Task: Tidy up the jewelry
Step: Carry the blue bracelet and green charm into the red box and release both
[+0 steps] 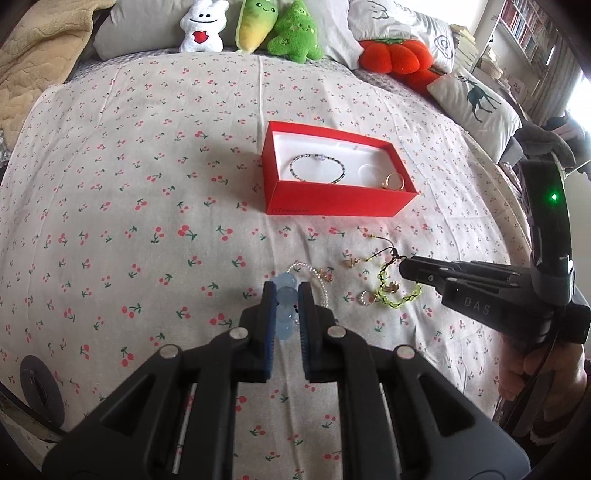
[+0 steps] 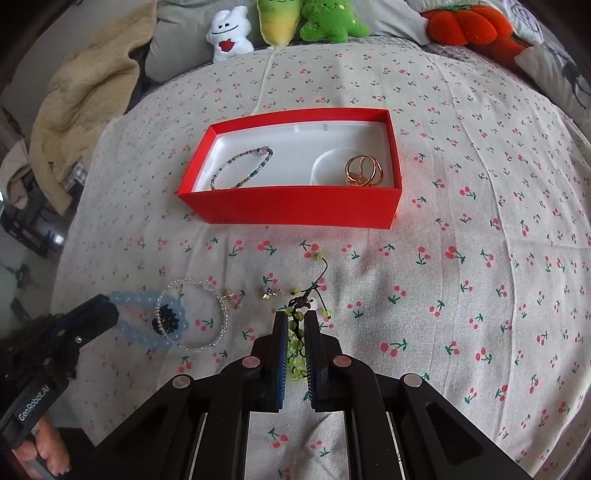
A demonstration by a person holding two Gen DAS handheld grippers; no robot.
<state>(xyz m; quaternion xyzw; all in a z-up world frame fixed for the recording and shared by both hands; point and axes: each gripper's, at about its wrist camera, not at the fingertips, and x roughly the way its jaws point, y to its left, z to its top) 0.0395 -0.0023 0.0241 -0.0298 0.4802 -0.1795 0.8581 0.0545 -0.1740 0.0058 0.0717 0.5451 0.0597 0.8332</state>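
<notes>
A red box [image 1: 332, 201] [image 2: 295, 210] with a white liner holds a dark beaded bracelet [image 1: 317, 168] [image 2: 240, 166] and gold rings [image 1: 394, 181] [image 2: 364, 170]. My left gripper [image 1: 287, 291] is shut on a pale blue bead bracelet [image 1: 286, 295] [image 2: 155, 336] lying on the cherry-print sheet; a clear bead bracelet [image 2: 207, 314] overlaps it. My right gripper [image 2: 295, 321] is shut on a green bead bracelet [image 2: 295, 347] [image 1: 399, 299] with a dark cord. Small gold earrings [image 2: 269, 291] [image 1: 351, 263] lie between them.
Plush toys [image 1: 255, 26] and an orange cushion [image 1: 395, 55] line the bed's far edge. A deer pillow [image 1: 476, 99] lies at the right, a beige blanket [image 2: 85, 92] at the left. A small dark clip [image 2: 168, 319] sits inside the blue bracelet.
</notes>
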